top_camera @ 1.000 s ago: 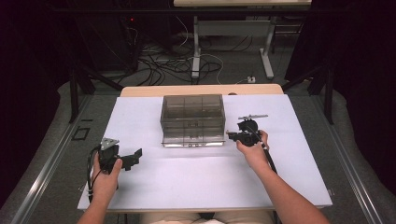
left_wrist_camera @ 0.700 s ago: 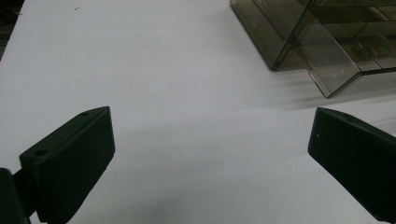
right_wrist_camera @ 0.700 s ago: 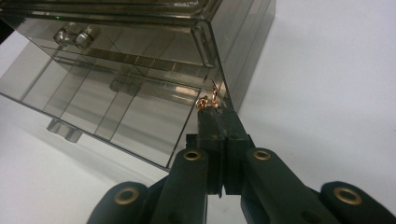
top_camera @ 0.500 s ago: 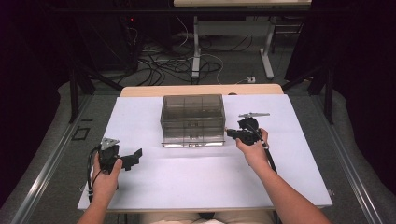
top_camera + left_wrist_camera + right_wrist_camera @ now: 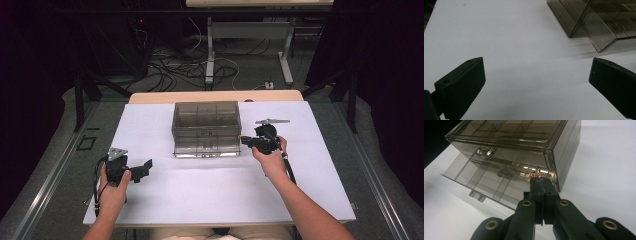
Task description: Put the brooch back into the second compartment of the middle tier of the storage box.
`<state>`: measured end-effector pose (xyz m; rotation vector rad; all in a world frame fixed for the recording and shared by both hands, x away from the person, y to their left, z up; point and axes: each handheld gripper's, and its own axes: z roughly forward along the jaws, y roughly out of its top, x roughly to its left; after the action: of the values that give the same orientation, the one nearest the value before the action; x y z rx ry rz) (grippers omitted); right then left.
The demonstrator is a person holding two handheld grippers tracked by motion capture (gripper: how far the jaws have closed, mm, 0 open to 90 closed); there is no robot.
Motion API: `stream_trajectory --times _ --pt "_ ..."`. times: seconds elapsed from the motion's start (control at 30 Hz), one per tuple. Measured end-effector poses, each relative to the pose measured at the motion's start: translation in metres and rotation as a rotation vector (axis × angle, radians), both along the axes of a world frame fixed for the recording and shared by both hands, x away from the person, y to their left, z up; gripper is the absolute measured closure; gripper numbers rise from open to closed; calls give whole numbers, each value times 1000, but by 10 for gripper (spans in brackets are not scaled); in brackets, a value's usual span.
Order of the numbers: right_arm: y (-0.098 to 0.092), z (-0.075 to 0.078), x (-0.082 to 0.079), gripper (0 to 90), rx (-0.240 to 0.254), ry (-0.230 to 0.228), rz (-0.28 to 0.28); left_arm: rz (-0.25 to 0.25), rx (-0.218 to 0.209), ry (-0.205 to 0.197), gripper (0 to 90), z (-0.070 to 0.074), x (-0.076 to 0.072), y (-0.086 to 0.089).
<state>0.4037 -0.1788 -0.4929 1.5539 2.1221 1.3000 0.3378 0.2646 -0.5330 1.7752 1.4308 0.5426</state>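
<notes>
A smoky clear plastic drawer box [image 5: 206,127] stands in the middle of the white table [image 5: 220,190]; its lower drawer [image 5: 486,186] is pulled out and split into compartments. My right gripper [image 5: 540,181] is shut on a small gold ring-like trinket [image 5: 535,173], held just over the drawer's right end, at the box's right front corner [image 5: 246,142]. My left gripper [image 5: 145,166] rests at the table's left, well apart from the box, jaws wide open with bare table between them [image 5: 534,82]. The box's corner [image 5: 596,22] shows at the upper right of the left gripper view.
Two small silvery pieces [image 5: 484,152] lie in the closed upper drawer. A wooden tabletop edge [image 5: 215,96] runs behind the white sheet. Beyond it are cables and table legs [image 5: 210,55] on the floor. Dark frames flank the table.
The right gripper has stayed at the box's right front corner, barely shifting. The left hand and gripper have not moved.
</notes>
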Motion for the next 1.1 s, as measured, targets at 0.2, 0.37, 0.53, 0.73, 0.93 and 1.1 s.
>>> stream_trajectory --times 0.2,0.37,0.53,0.73,0.93,1.1 --pt "4 4 0 898 2 -21 13 -1 0 0 7 0 0 0" --pt "9 8 -2 898 17 -16 25 -1 0 0 7 0 0 0" --pt "16 11 -2 898 21 -25 37 -1 -2 0 7 0 0 0" --pt "23 15 -2 898 15 -39 57 0 -1 0 7 0 0 0" --pt "30 17 -2 898 12 -44 74 -1 3 1 7 0 0 0" --pt "35 18 -1 898 10 -42 79 -1 -5 -6 7 -1 1 -2"
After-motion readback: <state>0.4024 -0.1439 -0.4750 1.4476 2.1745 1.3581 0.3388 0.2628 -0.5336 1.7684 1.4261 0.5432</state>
